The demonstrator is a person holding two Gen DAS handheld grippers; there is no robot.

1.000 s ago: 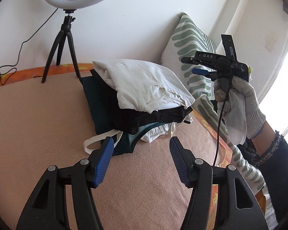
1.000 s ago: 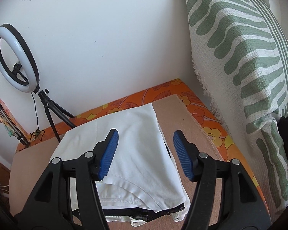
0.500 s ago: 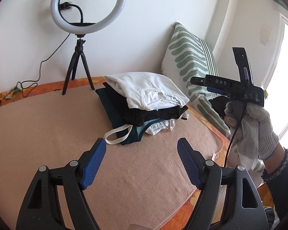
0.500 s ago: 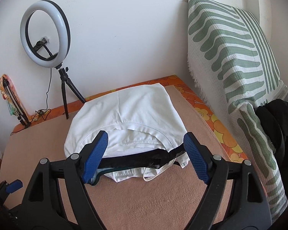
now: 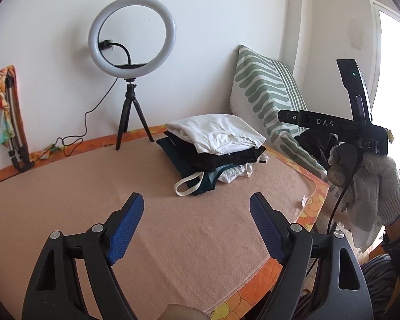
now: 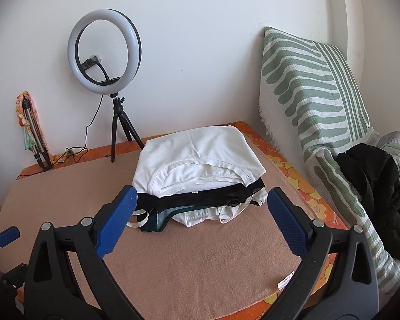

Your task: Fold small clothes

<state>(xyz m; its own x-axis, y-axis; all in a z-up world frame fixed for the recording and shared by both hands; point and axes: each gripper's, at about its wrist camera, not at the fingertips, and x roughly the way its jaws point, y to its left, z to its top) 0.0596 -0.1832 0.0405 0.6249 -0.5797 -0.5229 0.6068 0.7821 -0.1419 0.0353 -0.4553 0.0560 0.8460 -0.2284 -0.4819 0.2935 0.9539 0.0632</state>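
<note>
Both tools had been drawn back from the stack of folded small clothes [image 6: 200, 176], which showed smaller and farther off than a second before. The left tool [image 5: 196, 229] and the right tool [image 6: 200, 222] were opening at this moment, their blue pads apart, with nothing between them. The stack, with a white cotton garment [image 5: 216, 133] on top, was left resting on the peach terry-covered bed [image 5: 93, 186] beside the green-striped cushion [image 6: 314, 93]. That garment was judged finished; unfolded dark clothes [image 6: 378, 184] remained at the right.
</note>
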